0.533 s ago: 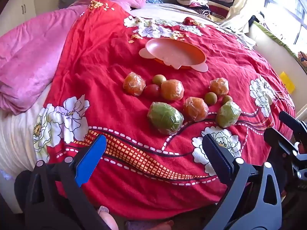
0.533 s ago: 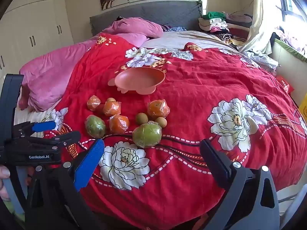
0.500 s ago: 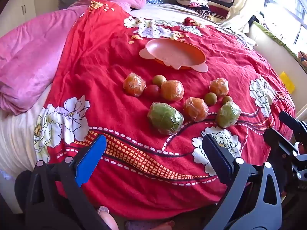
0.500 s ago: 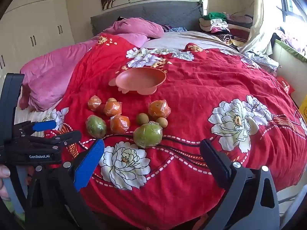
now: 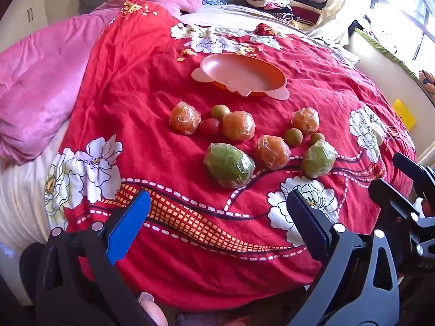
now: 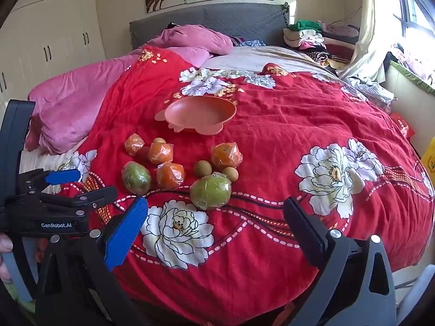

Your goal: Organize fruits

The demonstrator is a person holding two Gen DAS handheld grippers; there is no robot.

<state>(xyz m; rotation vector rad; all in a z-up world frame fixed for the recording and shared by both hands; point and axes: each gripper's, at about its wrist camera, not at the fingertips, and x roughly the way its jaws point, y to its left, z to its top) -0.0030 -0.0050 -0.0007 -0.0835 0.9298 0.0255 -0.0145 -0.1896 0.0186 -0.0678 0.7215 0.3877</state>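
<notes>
Several fruits lie on a red flowered bedspread (image 5: 130, 81): plastic-wrapped oranges (image 5: 238, 125) (image 6: 226, 154), two wrapped green fruits (image 5: 229, 165) (image 6: 210, 192), small brown-green fruits (image 5: 293, 136) and a red one (image 5: 210, 127). An empty orange-pink plate (image 5: 242, 74) (image 6: 201, 111) sits beyond them. My left gripper (image 5: 217, 217) is open and empty, held near the bed's front edge short of the fruits. My right gripper (image 6: 214, 225) is open and empty, just short of the nearer green fruit. The left gripper (image 6: 78, 183) also shows at the left of the right wrist view.
A pink quilt (image 5: 35, 81) lies on the bed's left side. Folded clothes (image 6: 304, 38) are stacked at the back right by the grey headboard (image 6: 217, 19). White wardrobes (image 6: 54, 35) stand at left and a window ledge (image 6: 407, 78) at right.
</notes>
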